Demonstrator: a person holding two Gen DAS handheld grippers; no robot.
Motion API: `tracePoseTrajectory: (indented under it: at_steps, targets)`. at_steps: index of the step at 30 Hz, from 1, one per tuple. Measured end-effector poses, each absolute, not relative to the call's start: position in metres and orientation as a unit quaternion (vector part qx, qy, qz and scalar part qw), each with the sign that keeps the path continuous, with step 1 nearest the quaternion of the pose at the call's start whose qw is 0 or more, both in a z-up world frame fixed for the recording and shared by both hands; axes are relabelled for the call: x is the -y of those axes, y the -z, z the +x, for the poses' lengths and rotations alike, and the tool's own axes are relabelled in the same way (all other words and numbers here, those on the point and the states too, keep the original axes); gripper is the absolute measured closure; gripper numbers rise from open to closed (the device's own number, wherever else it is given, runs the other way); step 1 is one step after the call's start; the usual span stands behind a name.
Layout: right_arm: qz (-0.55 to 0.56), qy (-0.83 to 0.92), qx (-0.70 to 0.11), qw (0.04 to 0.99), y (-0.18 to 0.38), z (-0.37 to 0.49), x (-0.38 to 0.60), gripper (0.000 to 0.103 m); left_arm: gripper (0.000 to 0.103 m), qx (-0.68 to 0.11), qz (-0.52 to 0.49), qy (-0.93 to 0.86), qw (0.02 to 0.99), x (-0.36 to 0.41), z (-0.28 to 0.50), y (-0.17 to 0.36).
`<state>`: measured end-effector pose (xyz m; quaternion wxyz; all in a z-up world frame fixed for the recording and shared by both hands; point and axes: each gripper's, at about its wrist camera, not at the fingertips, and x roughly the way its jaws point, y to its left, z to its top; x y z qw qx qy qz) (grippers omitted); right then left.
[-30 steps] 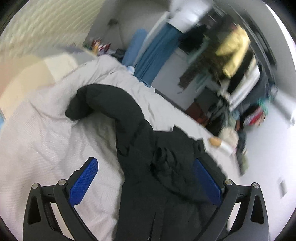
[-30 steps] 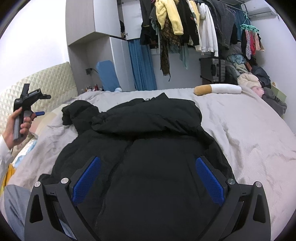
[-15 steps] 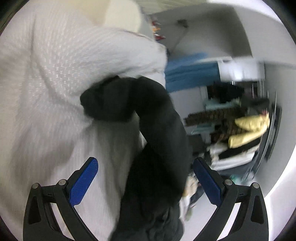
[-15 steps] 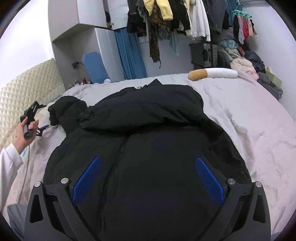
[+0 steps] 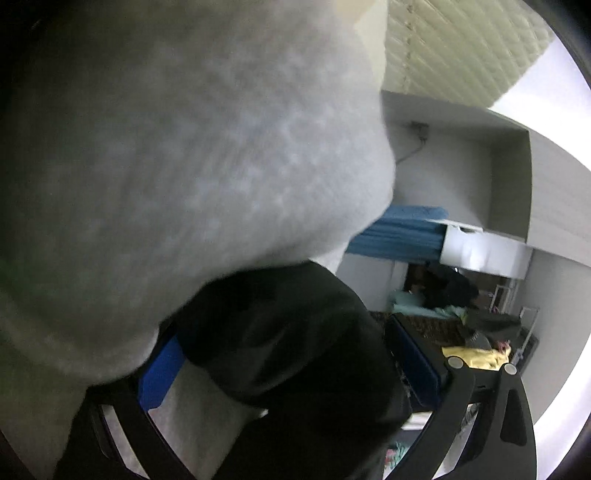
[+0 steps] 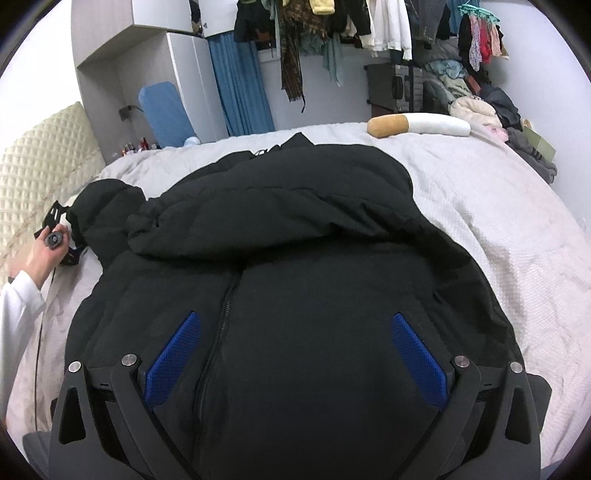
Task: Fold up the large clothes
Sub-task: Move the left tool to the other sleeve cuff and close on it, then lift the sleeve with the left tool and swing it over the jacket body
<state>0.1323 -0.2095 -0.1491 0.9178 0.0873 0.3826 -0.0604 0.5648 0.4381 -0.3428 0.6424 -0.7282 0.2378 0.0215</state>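
Note:
A large black puffer jacket [image 6: 295, 229] lies front up on the bed, its zip running down the middle and one sleeve [image 6: 99, 206] stretched to the left. My right gripper [image 6: 295, 317] hovers open over the jacket's lower front with nothing between its fingers. In the left wrist view the sleeve's black cuff [image 5: 288, 343] sits between the blue pads [image 5: 162, 373] of my left gripper [image 5: 284, 332], which is open and low against the bedcover. From the right wrist view, a hand in a white sleeve holds the left gripper [image 6: 61, 236] at that cuff.
A pale grey bedcover [image 6: 498, 229] spreads around the jacket, bunched close to the left camera [image 5: 184, 147]. A long cigarette-shaped pillow [image 6: 417, 125] lies at the far edge. A quilted headboard [image 6: 40, 162], blue curtain [image 6: 240, 88] and hanging clothes [image 6: 351, 29] stand behind.
My left gripper has swung down and in to the sleeve end, so the cuff now lies between its open fingers. The right gripper has edged lower over the jacket.

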Motion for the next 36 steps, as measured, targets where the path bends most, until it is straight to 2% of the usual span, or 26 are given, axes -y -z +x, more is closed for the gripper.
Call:
tracePoseTrajectory:
  at_steps: [4,7,9,10,12,15,21,26,36]
  targets:
    - [0.089,0.06,-0.391,0.914,0.153,0.137,0.21,0.0,0.005,-0.237,-0.716,-0.046,0.655,-0.434,0.576,0.344]
    - [0.092,0.057,-0.393,0.913,0.153,0.136,0.212,0.0,0.017,-0.255,-0.694,-0.058,0.67,-0.427,0.584,0.341]
    - [0.093,0.056,-0.39,0.914,0.15,0.133,0.213,0.0,0.035,-0.27,-0.684,-0.061,0.676,-0.422,0.586,0.337]
    - [0.094,0.055,-0.389,0.915,0.149,0.133,0.214,0.0,0.039,-0.274,-0.679,-0.058,0.678,-0.42,0.586,0.334]
    - [0.098,0.051,-0.384,0.917,0.146,0.129,0.215,0.0,0.06,-0.282,-0.662,-0.05,0.692,-0.415,0.586,0.321]
    - [0.105,0.045,-0.377,0.919,0.143,0.124,0.218,0.0,0.071,-0.297,-0.605,-0.044,0.737,-0.408,0.588,0.289]
    - [0.104,0.045,-0.361,0.926,0.132,0.116,0.225,0.0,0.08,-0.279,-0.55,-0.066,0.784,-0.401,0.565,0.234]
    - [0.104,0.029,-0.365,0.925,0.134,0.105,0.228,0.0,0.082,-0.275,-0.501,-0.088,0.816,-0.404,0.523,0.192]
    - [0.107,0.012,-0.333,0.937,0.12,0.078,0.242,0.0,0.09,-0.243,-0.396,-0.174,0.868,-0.441,0.373,0.111]
